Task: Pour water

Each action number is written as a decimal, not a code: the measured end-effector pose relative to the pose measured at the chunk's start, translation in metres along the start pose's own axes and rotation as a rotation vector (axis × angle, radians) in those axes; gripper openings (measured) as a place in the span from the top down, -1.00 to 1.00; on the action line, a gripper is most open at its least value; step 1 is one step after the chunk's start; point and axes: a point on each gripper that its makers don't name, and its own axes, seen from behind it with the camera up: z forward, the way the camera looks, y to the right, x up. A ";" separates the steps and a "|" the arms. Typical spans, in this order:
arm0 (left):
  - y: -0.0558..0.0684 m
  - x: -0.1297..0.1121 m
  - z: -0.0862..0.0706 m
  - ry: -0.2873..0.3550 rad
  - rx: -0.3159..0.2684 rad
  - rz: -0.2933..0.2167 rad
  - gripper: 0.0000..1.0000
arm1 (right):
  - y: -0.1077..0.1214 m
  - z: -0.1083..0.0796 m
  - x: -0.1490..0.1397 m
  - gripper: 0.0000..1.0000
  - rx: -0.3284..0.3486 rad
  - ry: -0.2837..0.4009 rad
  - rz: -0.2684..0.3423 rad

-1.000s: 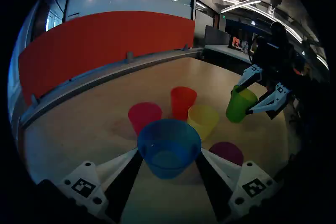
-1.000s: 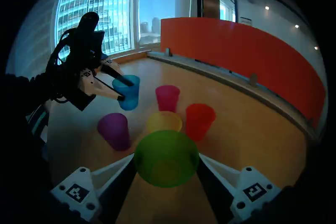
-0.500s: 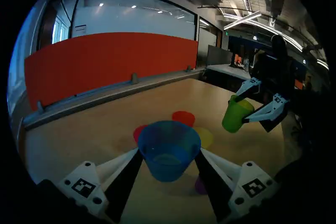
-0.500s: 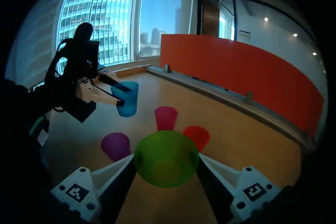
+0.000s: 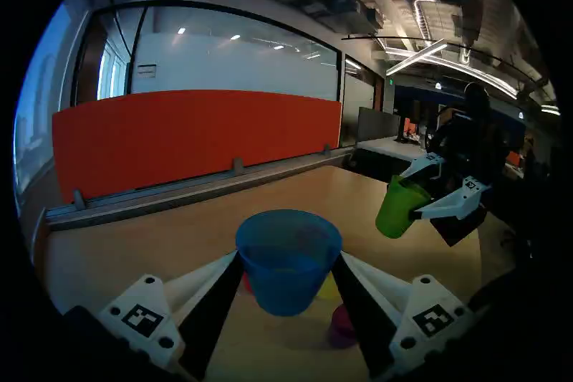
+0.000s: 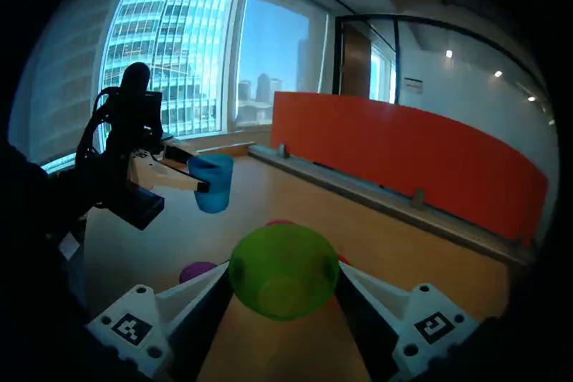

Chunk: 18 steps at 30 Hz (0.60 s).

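Two cups hang above the wooden table [image 5: 129,253]: the left gripper [image 5: 288,261] clenches the blue cup [image 5: 289,278] between both fingers, and the right gripper [image 6: 284,276] grasps the green cup [image 6: 284,292] likewise, both cups upright and well apart.

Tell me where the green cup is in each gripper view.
Left gripper view: green cup right of centre, held in the right gripper farther off.
Right gripper view: green cup low at centre, between that gripper's own fingers.
Shared landmark: the orange wall panel across the background.
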 end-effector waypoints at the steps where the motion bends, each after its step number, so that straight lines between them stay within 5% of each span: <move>1: 0.001 0.002 -0.001 0.005 0.000 0.001 -0.69 | 0.000 0.000 0.003 -0.84 -0.002 0.010 -0.001; 18: 0.003 0.026 -0.016 0.077 0.013 0.011 -0.69 | -0.004 -0.001 0.037 -0.85 -0.022 0.113 -0.027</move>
